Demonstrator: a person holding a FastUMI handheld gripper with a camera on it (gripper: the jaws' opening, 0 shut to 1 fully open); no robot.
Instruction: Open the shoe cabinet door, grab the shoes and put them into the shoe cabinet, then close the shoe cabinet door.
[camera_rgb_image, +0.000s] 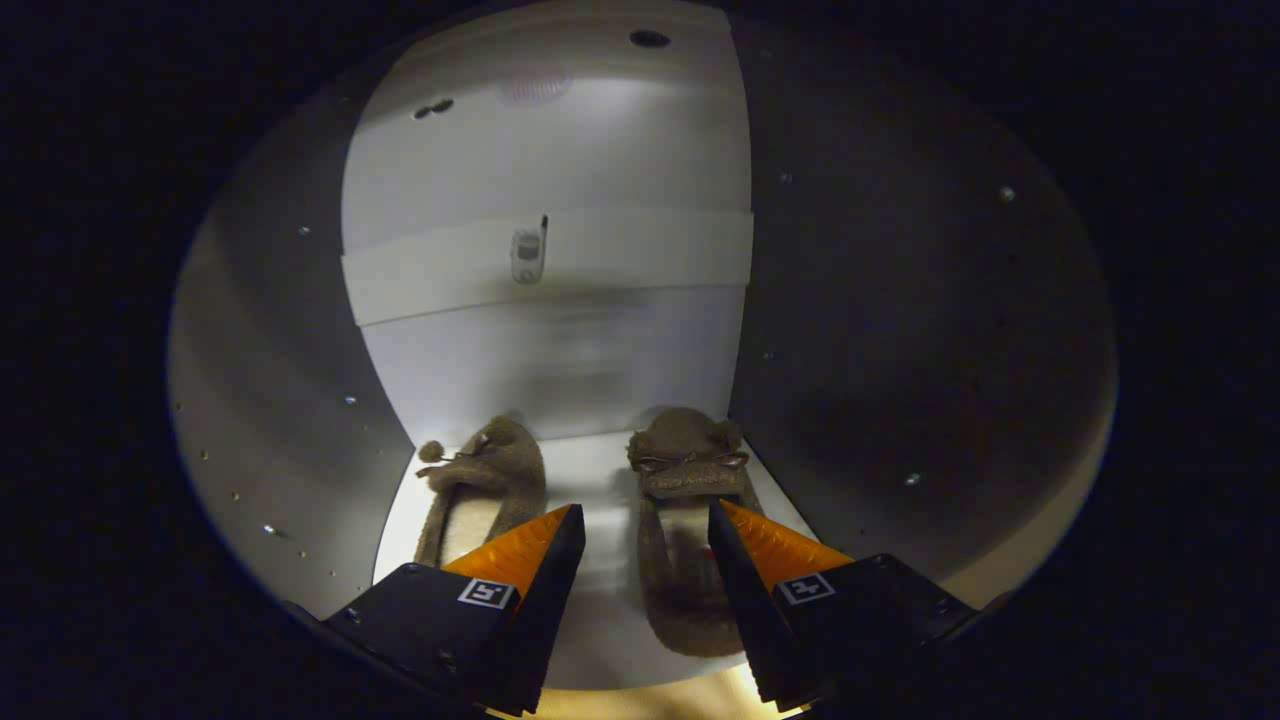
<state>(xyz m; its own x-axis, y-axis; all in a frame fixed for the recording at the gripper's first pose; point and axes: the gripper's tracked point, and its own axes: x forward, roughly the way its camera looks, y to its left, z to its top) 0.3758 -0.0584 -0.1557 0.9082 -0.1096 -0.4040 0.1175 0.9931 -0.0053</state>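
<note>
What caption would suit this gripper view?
Open gripper looking into the shoe cabinet, two fuzzy slippers on its floor.

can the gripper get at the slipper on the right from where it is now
Probably yes. The gripper is open, and the right slipper lies on the cabinet shelf partly between the fingers, nothing standing in front of it. The left slipper lies apart, beside the other finger.

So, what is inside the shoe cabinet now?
Inside the shoe cabinet, two brown slippers lie side by side on its floor. The open fingers cover part of the right slipper's side.
</note>
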